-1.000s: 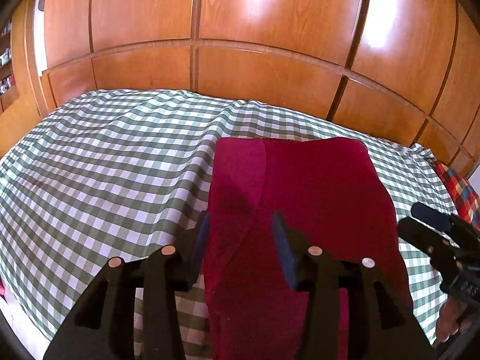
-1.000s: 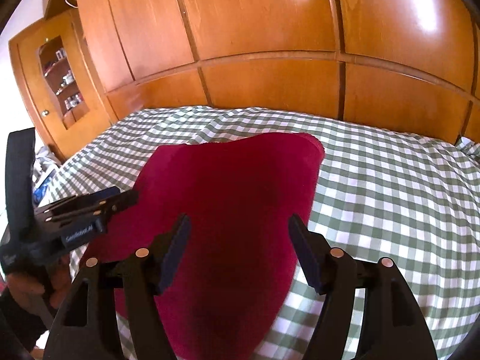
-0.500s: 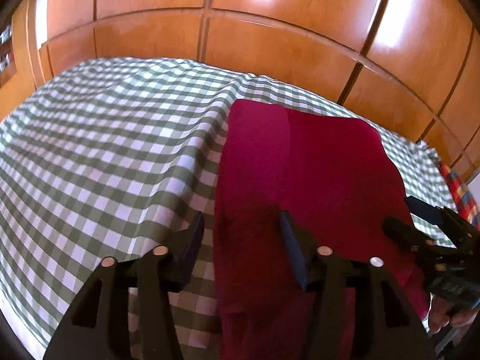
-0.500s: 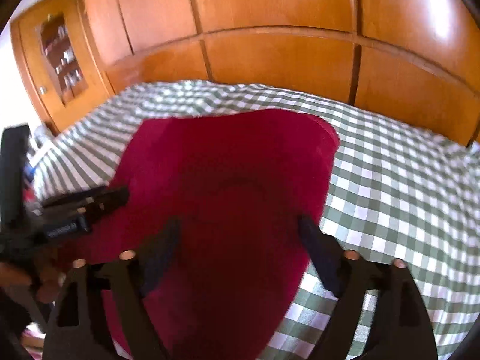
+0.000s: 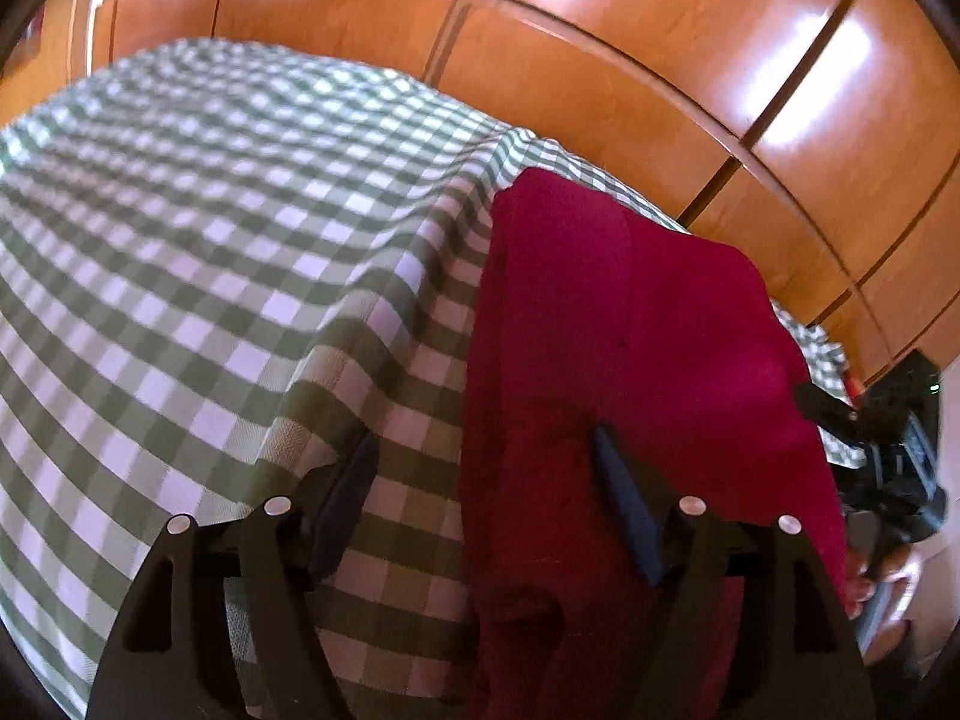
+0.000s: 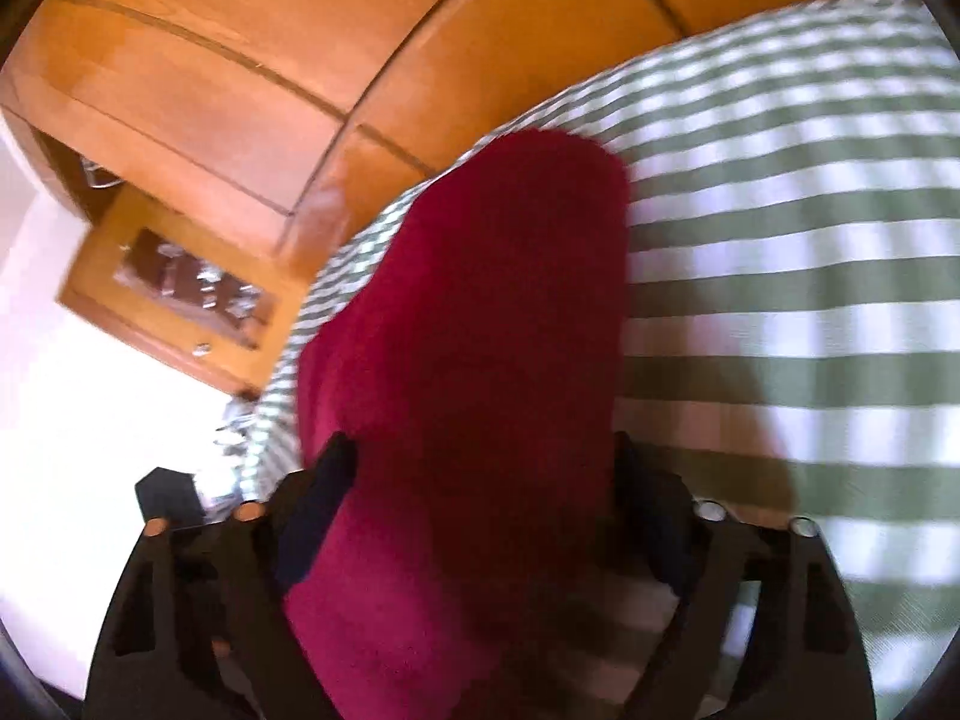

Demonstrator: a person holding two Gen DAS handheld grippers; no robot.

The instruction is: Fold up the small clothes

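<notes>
Red garment [image 5: 648, 360] flat on checked bedspread [image 5: 210, 276]. Left gripper [image 5: 486, 498] opening over near left edge, right gripper [image 6: 474, 498] closing around near end — neither pinching yet. Take edges level, both layers, before folding.

Green-and-white checked bedspread [image 5: 210, 276] covers the bed, rumpled into a ridge down its middle | glossy orange-brown wooden wardrobe panels [image 5: 600, 78] run behind it, catching bright reflections | small wooden cabinet with a glass door [image 6: 180, 294] stands at the left, blurred shapes on its shelves | white wall [image 6: 72, 390] glares beside it
</notes>
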